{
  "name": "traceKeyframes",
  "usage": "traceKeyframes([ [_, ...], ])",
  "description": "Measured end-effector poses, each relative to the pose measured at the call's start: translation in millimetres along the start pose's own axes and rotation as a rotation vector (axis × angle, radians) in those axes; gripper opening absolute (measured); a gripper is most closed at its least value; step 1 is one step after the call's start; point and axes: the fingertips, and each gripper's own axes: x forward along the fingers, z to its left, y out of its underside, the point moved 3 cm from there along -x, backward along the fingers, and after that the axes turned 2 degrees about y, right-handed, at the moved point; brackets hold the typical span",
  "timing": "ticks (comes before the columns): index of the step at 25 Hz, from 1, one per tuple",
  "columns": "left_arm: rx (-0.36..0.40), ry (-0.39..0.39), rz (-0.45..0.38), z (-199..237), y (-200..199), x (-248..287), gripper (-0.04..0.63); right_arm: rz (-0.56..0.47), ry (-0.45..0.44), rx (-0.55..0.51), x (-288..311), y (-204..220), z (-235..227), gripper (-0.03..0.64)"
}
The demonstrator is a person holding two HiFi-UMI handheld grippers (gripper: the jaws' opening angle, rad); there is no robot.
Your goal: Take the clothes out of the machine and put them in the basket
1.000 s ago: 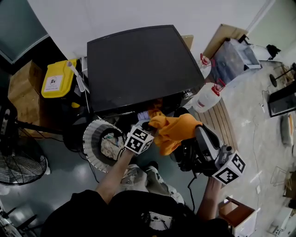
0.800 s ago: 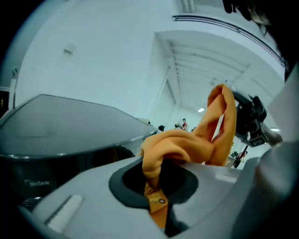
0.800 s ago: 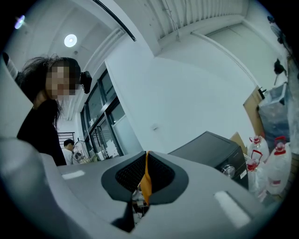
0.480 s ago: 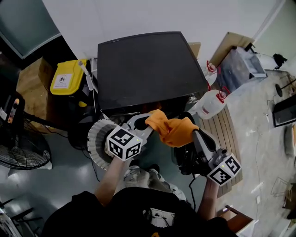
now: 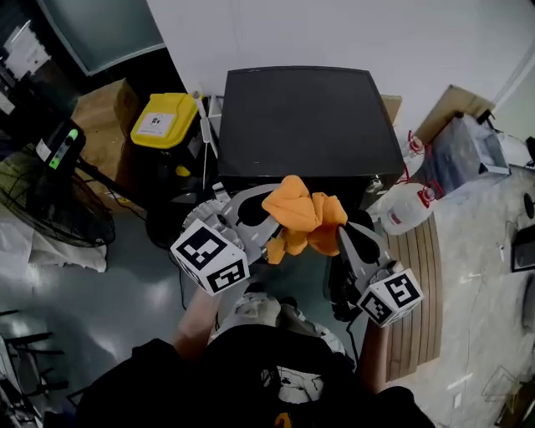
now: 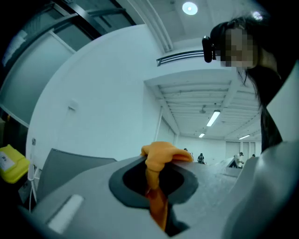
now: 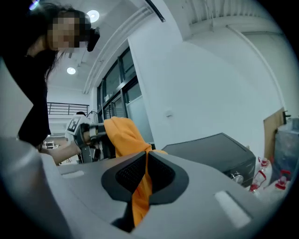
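Higher than before, the orange garment (image 5: 301, 219) hangs bunched before the washing machine (image 5: 305, 125). Left gripper (image 5: 269, 226) and right gripper (image 5: 338, 236) each clamp a fold; moving it to the basket looks next.

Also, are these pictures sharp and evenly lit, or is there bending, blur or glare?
Head view: wide-angle and sharp, the white wall bright, the floor dim. Left gripper view: strong fisheye with dark corners, glare from a ceiling lamp, the orange cloth slightly soft. Right gripper view: same fisheye, the cloth crisper; a mosaic patch is overlaid in both gripper views.
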Motion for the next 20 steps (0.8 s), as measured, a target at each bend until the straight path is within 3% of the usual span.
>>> traceKeyframes([
  [4,0.042,-0.056,-0.048,-7,-33,-32,0.025,-0.014,-0.095,-0.023,22,0,30,0.037],
  [11,0.182,-0.204,-0.080,-11,-77,-88,0.025,0.006,-0.311,-0.082,74,6,102,0.037],
  [20,0.319,-0.371,-0.175,-3,-139,-184,0.025,-0.016,-0.560,-0.062,144,-3,213,0.038],
])
